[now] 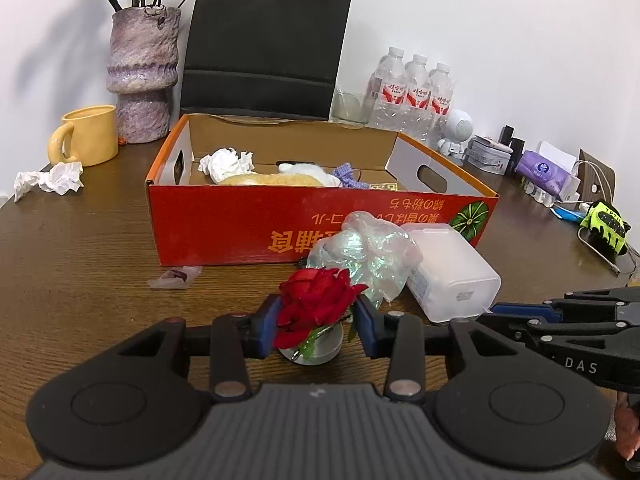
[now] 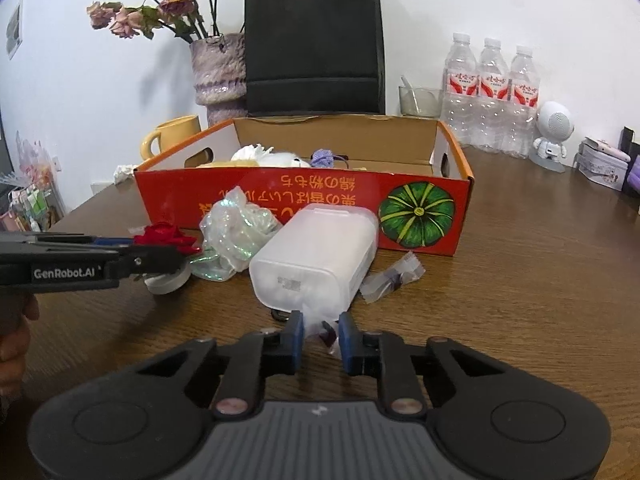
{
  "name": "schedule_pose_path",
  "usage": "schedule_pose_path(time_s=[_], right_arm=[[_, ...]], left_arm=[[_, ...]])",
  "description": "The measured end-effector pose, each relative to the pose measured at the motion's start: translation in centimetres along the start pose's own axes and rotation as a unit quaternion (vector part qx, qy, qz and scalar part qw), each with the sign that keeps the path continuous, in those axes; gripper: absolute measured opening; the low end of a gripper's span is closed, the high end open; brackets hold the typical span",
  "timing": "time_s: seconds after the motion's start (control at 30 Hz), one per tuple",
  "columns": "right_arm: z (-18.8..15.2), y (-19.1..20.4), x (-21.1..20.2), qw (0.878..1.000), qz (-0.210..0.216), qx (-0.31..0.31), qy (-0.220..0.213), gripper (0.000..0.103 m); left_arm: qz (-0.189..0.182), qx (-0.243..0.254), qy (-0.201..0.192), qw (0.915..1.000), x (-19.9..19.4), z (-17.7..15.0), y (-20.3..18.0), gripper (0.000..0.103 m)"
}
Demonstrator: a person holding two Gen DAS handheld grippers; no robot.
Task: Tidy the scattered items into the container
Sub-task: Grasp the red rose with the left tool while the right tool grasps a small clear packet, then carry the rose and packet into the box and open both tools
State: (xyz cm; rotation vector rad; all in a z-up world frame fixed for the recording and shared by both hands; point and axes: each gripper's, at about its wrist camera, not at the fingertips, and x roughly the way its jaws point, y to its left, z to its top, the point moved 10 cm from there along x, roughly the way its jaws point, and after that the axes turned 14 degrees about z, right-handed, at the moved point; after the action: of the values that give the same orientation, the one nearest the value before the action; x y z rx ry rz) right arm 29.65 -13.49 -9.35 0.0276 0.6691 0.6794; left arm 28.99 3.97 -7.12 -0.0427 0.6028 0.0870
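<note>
An open red cardboard box (image 1: 224,224) (image 2: 280,196) stands on the wooden table and holds crumpled tissue, a plush toy and a purple item. My left gripper (image 1: 318,322) is shut on a red rose (image 1: 316,300) (image 2: 168,236) on a round white base, in front of the box. My right gripper (image 2: 320,336) is shut on a small clear wrapper (image 2: 322,330), just before a frosted white plastic box (image 2: 316,256) (image 1: 448,272). A crinkled iridescent plastic wrap (image 1: 360,252) (image 2: 236,232) lies between the rose and the white box.
Loose wrappers lie on the table (image 1: 176,276) (image 2: 394,276). A crumpled tissue (image 1: 52,178) lies by a yellow mug (image 1: 86,134). A vase (image 1: 142,76), black bag (image 1: 264,40), water bottles (image 2: 490,96), glass cup (image 2: 420,100) and robot figure (image 2: 554,132) stand behind the box.
</note>
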Motion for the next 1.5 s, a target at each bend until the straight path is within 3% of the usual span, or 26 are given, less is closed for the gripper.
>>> schedule_pose_path(time_s=[0.1,0.8,1.33,1.5], right_arm=[[0.1,-0.2,-0.5,1.0,0.002,0.009,-0.008,0.01],[2.0,-1.3,-2.9,0.997,0.01,0.034,-0.068,0.01],[11.2,-1.5,-4.9,0.99,0.017,-0.007,-0.136,0.01],[10.5,-2.0,-4.1,0.992,0.021,-0.001,-0.122,0.01]], left_arm=[[0.0,-0.001,0.001,1.0,-0.1,-0.1,0.0,0.04],[0.005,-0.025,-0.029,0.9992,-1.8,0.6,-0.5,0.04],[-0.012,-0.041,-0.094,0.9947,-3.3,8.1,-1.0,0.039],[-0.012,-0.051,-0.08,0.9955,-2.8,7.1,-0.4,0.039]])
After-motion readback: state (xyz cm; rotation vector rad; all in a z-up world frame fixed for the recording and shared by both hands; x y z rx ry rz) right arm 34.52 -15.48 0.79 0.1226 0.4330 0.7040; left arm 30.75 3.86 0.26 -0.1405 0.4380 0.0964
